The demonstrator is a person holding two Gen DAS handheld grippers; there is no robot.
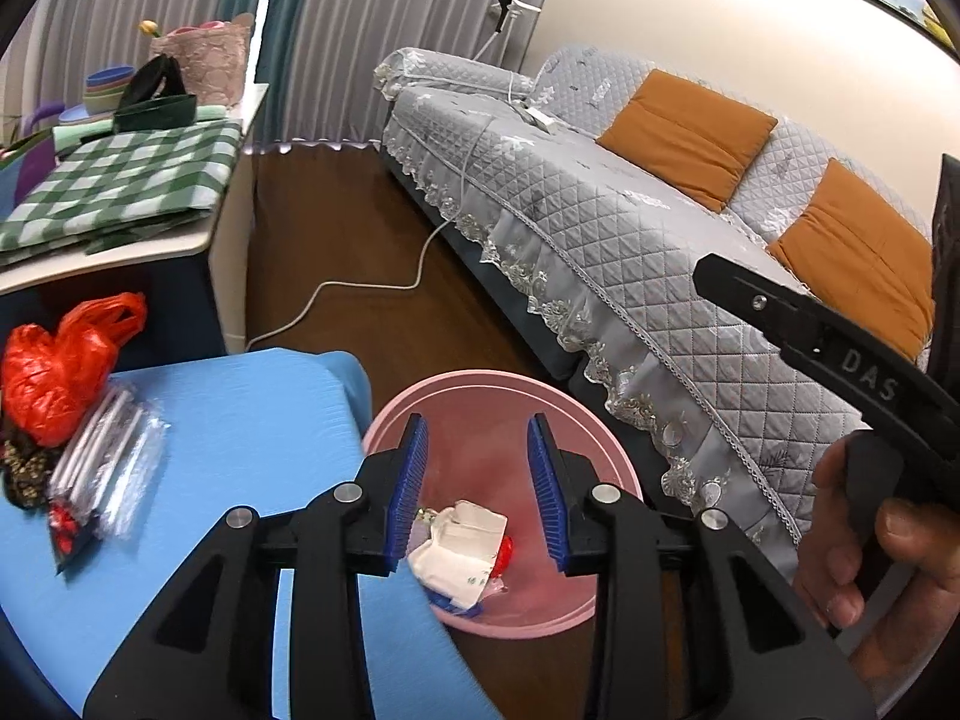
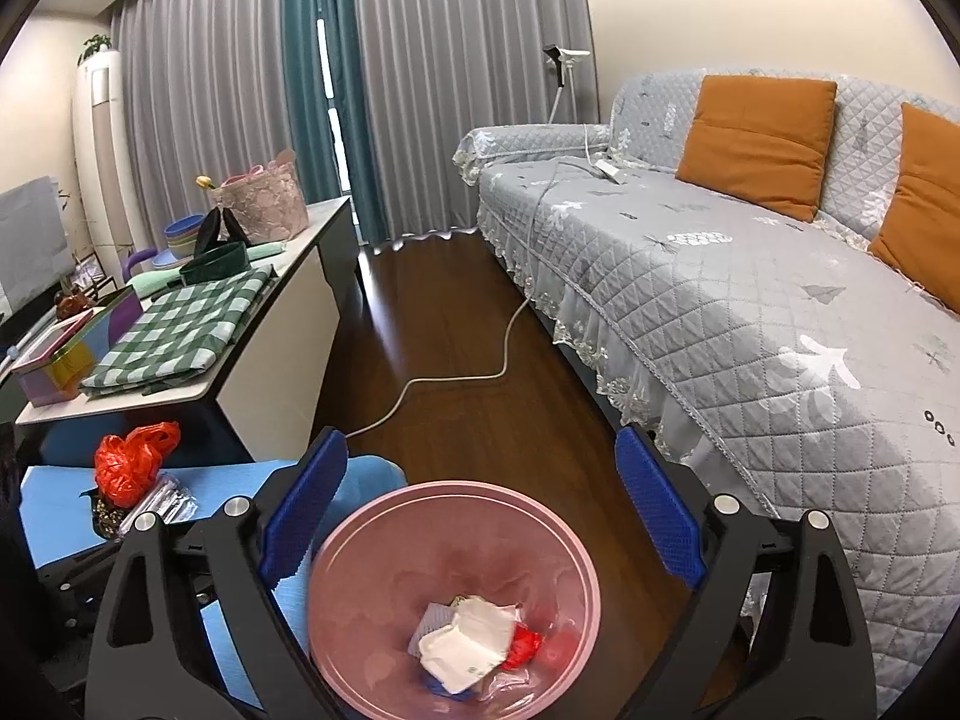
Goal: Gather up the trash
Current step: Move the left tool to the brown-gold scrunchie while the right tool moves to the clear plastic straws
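A pink trash bin (image 1: pixel 480 396) (image 2: pixel 360 516) stands on the floor between a blue table and the sofa. White crumpled paper (image 1: pixel 462 552) (image 2: pixel 468 642) and a red scrap (image 2: pixel 525 648) lie in it. My left gripper (image 1: pixel 478 480) is open and empty above the bin's near rim. My right gripper (image 2: pixel 480 516) is wide open and empty above the bin; its body shows in the left wrist view (image 1: pixel 840 348). On the blue table (image 1: pixel 252 420) (image 2: pixel 54 498) lie a red plastic bag (image 1: pixel 54 366) (image 2: pixel 129 462), clear wrappers (image 1: pixel 108 468) (image 2: pixel 168 501) and a dark patterned packet (image 1: pixel 24 468).
A grey quilted sofa (image 1: pixel 660 252) (image 2: pixel 750 312) with orange cushions fills the right. A white cable (image 1: pixel 360 288) (image 2: pixel 456 378) runs across the wooden floor. A white side table (image 1: pixel 108 258) (image 2: pixel 258 348) with green checked cloth, bowls and a basket stands at left.
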